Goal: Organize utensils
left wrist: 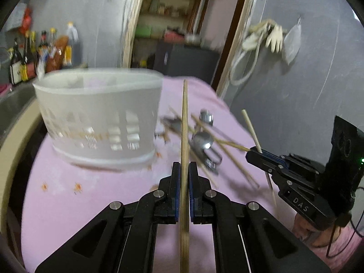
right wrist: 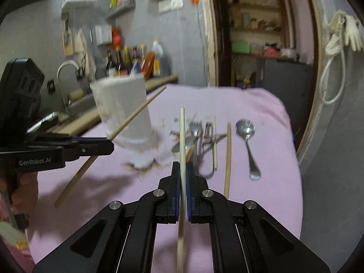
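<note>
Right wrist view: left tongs [right wrist: 110, 146], marked "GenRobot.AI", and right tongs [right wrist: 182, 168] each clamp 1 chopstick [right wrist: 182, 136].

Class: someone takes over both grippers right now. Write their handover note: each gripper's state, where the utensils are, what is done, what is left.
Left gripper: shut on a darker chopstick, lifted off the cloth.
Right gripper: shut on a paler chopstick, also lifted.
White holder stands on the pink cloth; its contents cannot be seen.
Still on the cloth: spoon, fork, a loose chopstick, other metal pieces.
Left: drop both chopsticks in the holder, then clear the rest.
</note>
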`<action>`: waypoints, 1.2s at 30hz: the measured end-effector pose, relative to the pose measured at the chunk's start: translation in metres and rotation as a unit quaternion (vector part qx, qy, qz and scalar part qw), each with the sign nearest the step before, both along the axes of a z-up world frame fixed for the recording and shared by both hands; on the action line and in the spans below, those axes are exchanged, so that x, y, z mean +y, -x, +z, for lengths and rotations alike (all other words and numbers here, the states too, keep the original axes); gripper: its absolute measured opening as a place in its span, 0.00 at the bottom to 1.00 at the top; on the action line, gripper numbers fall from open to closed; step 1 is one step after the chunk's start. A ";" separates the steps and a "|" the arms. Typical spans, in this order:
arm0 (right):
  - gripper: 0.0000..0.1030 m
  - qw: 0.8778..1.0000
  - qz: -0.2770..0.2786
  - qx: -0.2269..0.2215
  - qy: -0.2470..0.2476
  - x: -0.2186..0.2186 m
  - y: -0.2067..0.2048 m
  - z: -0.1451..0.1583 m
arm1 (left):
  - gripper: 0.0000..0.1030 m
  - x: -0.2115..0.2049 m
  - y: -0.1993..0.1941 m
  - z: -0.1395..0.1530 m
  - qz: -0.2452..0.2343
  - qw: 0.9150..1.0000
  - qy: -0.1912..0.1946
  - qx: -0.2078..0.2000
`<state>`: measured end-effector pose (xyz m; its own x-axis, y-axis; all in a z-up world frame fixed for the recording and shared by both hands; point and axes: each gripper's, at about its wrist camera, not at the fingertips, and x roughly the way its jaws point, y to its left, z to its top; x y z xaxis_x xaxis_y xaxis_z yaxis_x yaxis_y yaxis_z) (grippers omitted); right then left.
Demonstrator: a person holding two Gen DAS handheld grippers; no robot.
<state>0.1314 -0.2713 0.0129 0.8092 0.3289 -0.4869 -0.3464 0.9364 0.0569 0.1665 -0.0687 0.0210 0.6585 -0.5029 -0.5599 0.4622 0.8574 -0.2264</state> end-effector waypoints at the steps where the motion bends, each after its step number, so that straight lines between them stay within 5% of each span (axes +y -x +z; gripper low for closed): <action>1: 0.02 1.000 -0.006 -0.020 -0.009 0.001 0.002 0.007 | 0.04 0.002 0.001 0.003 0.004 1.000 0.008 -0.015; 9: 0.02 0.988 -0.014 -0.150 -0.029 0.036 -0.005 0.062 | 0.04 0.041 0.003 0.056 0.034 0.989 0.074 -0.120; 23: 0.02 0.981 0.016 -0.178 -0.076 0.060 -0.026 0.099 | 0.04 0.107 -0.033 0.093 0.079 0.978 0.130 -0.144; 30: 0.02 0.960 0.024 -0.236 -0.148 0.072 -0.054 0.125 | 0.04 0.140 -0.067 0.116 0.136 0.954 0.174 -0.201; 36: 0.02 0.944 0.000 -0.279 -0.176 0.094 -0.090 0.125 | 0.04 0.167 -0.110 0.106 0.213 0.934 0.192 -0.213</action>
<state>0.2217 -0.1769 0.1374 0.9077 0.3900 0.1546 -0.4135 0.8940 0.1727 0.2768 0.0988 0.1270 0.9666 -0.2539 -0.0347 0.2151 0.8776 -0.4283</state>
